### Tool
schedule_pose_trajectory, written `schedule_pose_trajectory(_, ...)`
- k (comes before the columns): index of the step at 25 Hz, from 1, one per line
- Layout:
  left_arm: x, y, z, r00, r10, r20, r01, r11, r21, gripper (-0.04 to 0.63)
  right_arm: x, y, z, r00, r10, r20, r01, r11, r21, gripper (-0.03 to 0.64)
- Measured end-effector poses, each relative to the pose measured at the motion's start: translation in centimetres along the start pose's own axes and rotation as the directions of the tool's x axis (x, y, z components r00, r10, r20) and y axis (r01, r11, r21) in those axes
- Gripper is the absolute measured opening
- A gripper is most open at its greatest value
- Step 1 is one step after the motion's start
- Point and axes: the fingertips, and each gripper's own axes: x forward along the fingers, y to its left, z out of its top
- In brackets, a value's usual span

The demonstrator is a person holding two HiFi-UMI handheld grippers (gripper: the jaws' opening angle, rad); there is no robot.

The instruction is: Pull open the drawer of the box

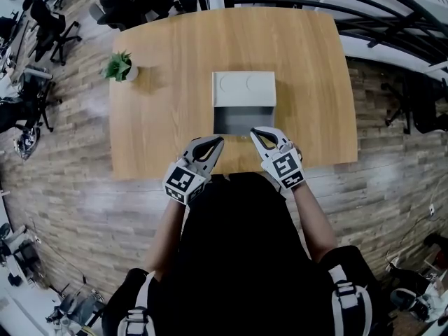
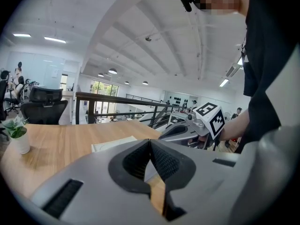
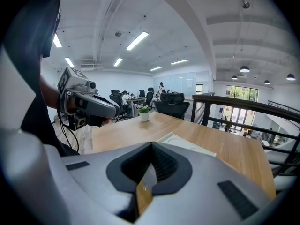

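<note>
The white box sits mid-table, and its drawer stands pulled out toward me, showing a grey inside. My right gripper is at the drawer's front right corner with its jaws shut. I cannot tell whether it touches the drawer. Seen from the right gripper view, its tips meet with nothing between them, and the box top lies just beyond. To the left of the drawer front, my left gripper hovers shut over the table. In its own view the tips touch and hold nothing.
A small potted plant stands at the far left corner of the wooden table. Office chairs and a black railing surround the table. My body is close against the table's near edge.
</note>
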Motion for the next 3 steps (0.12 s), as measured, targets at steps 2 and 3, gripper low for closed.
schedule_pose_trajectory(2,0.01,0.05,0.19,1.0,-0.006,0.002,0.006,1.0,0.002,0.023,0.03,-0.04,-0.03,1.0,-0.005,-0.002,0.005,1.0,0.007,0.025)
schedule_pose_trajectory(3,0.0,0.1,0.28,1.0,-0.009,0.003,0.009,1.0,0.003,0.023,0.06,-0.06,-0.06,1.0,-0.007,-0.003,0.007,1.0,0.01,0.025)
